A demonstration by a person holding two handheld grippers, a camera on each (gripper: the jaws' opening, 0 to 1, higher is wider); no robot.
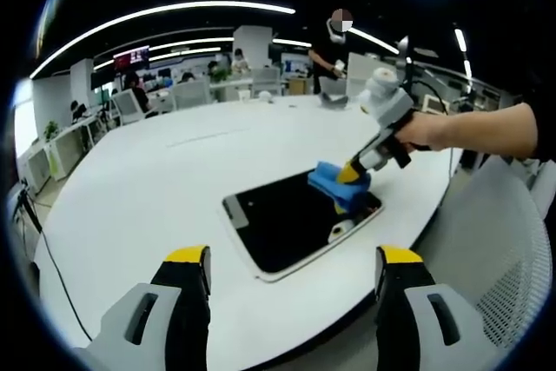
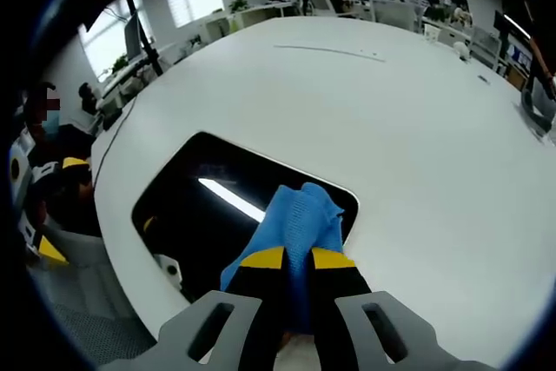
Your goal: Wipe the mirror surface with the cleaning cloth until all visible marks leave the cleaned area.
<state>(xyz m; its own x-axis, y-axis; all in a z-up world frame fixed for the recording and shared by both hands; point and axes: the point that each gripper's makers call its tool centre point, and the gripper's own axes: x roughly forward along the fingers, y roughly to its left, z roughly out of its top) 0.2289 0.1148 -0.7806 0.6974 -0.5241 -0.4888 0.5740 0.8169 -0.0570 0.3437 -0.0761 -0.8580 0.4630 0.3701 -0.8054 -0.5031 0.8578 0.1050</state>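
A dark rectangular mirror (image 1: pixel 287 223) with a white rim lies flat on the white round table (image 1: pixel 156 180). In the left gripper view my right gripper (image 1: pixel 352 175) presses a blue cleaning cloth (image 1: pixel 334 182) onto the mirror's far right part, a person's hand holding it. My left gripper (image 1: pixel 294 268) hovers open at the table's near edge, short of the mirror, with nothing between its fingers. In the right gripper view the right gripper (image 2: pixel 297 260) is shut on the blue cloth (image 2: pixel 300 219), which rests on the mirror (image 2: pixel 217 206). The mirror reflects a ceiling light strip.
A grey mesh chair (image 1: pixel 495 241) stands right of the table. A small grey object (image 1: pixel 332 100) sits at the table's far edge. Desks, chairs and people fill the office beyond. In the right gripper view a person sits past the table's left edge (image 2: pixel 52 180).
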